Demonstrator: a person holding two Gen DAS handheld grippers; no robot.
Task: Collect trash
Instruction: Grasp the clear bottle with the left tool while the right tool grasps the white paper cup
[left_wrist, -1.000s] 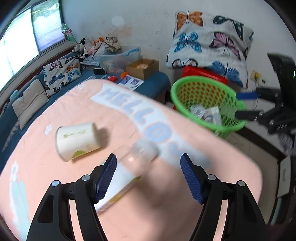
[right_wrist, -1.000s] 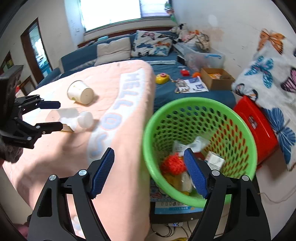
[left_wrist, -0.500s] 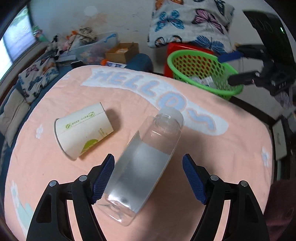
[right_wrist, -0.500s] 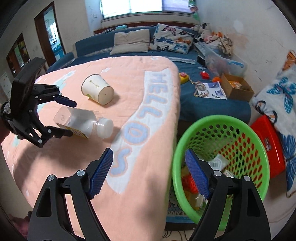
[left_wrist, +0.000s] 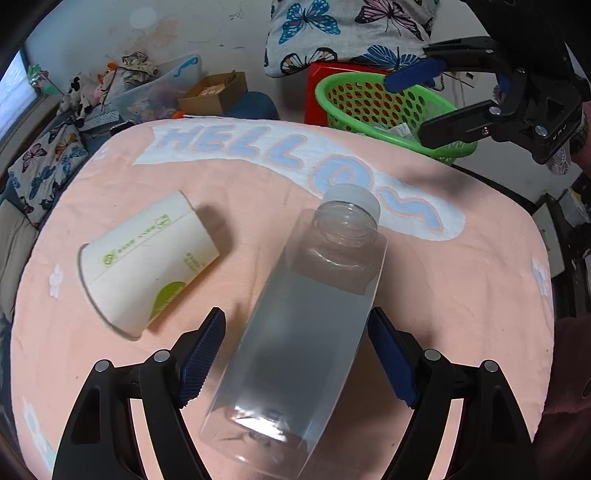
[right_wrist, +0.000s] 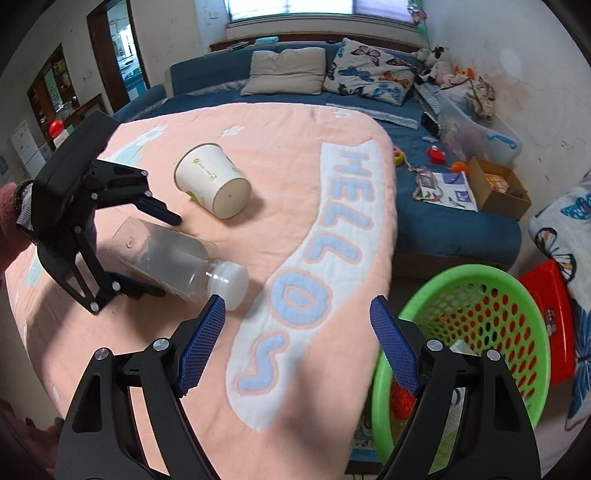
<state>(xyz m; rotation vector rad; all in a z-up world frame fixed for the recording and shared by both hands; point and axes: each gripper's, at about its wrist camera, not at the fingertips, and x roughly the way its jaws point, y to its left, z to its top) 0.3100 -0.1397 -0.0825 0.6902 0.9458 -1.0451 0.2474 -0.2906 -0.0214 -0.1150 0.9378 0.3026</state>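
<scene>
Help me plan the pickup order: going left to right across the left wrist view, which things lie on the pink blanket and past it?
White paper cup on its side → clear plastic bottle with a white cap, lying between the open left claw's fingers → green perforated plastic basket → right claw.

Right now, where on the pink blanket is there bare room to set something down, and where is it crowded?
Free: the stretch of pink blanket beyond the paper cup toward the blue sofa, and the near patch by the right claw over the HELLO lettering. Crowded: the corner where the left claw straddles the plastic bottle beside the cup. The green basket already holds trash.
</scene>
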